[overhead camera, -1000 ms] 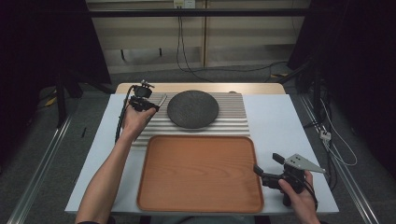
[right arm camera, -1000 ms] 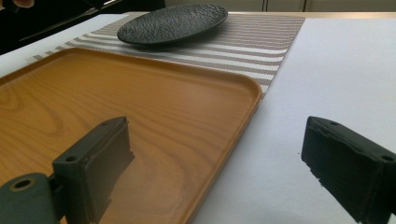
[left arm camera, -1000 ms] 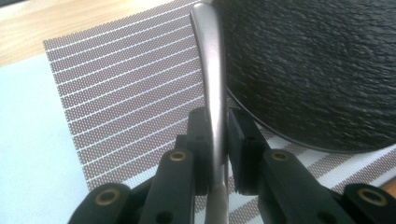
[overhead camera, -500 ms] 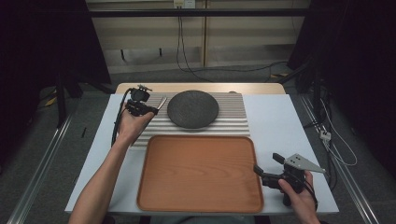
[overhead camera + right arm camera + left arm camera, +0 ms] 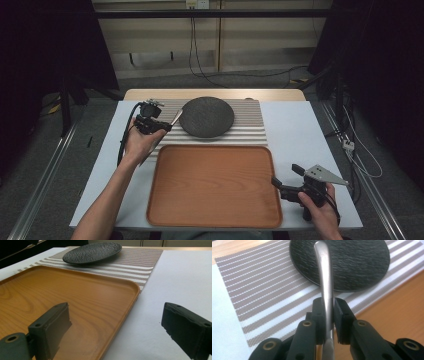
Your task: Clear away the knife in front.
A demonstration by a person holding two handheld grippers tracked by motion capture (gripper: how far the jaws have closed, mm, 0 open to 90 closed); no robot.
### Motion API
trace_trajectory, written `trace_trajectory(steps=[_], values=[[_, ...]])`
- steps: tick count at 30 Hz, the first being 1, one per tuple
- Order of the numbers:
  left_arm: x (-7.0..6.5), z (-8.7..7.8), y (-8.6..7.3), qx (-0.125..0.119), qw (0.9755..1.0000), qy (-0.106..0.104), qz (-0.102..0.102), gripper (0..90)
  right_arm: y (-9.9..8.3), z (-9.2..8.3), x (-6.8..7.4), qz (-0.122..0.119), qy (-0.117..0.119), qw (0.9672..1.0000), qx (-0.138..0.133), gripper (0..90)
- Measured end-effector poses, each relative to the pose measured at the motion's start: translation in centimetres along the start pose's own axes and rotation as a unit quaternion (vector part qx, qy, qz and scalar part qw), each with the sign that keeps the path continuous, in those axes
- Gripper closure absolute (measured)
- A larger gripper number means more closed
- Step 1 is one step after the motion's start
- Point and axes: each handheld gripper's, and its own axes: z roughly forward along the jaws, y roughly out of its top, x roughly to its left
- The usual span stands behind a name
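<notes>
White tabletop [image 5: 310,145] stretches across a dim room with grey floor around it, and a strip of pale wood shows along its far edge. Largest on it is the rectangular orange-brown wooden tray [image 5: 215,185] with rounded corners, lying at the near middle. Behind the tray, touching or just under its far edge, lies the grey-and-white striped woven placemat [image 5: 250,127]. On the mat rests the round black textured plate [image 5: 207,117] (its surface looks rough, like slate), near the mat's middle.

At the mat's left end the person's left hand holds the left gripper [image 5: 167,127], its jaws pressed against a slim silver metal utensil handle [image 5: 325,277]. Seen from the left gripper view, the handle rises between the two black pads and its rounded end reaches over the plate's near rim; whether it touches the plate I cannot tell, and the utensil's working end is hidden below the jaws.

At the near right, on bare tabletop just beside the tray's right edge, the right hand holds the right gripper [image 5: 285,175] with its jaws spread wide, one over the tray's corner, one over the white surface, nothing between them
</notes>
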Motion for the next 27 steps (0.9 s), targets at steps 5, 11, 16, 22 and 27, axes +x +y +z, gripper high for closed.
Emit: trace_trajectory(steps=[5,11,16,22,27], values=[[-0.7,-0.1,-0.7,0.013,0.9998,-0.003,0.012,79.8,0.0,0.0,0.0,0.001,0.000,1.0000,0.000,8.1],[-1.6,0.1,-1.6,0.012,0.9998,-0.013,0.010,79.8,0.0,0.1,0.0,0.002,0.000,1.0000,0.001,8.2],[-2.5,0.2,-2.0,0.033,0.9990,-0.019,0.024,79.8,0.0,0.1,0.0,0.002,0.000,1.0000,0.002,8.1],[-3.8,0.3,-2.4,0.034,0.9984,-0.024,0.039,79.8,0.0,0.1,0.1,-0.002,0.001,1.0000,0.001,8.2],[-4.5,0.6,-2.9,0.041,0.9980,-0.029,0.040,79.8,0.0,0.0,0.0,-0.001,0.000,1.0000,0.000,8.2]])
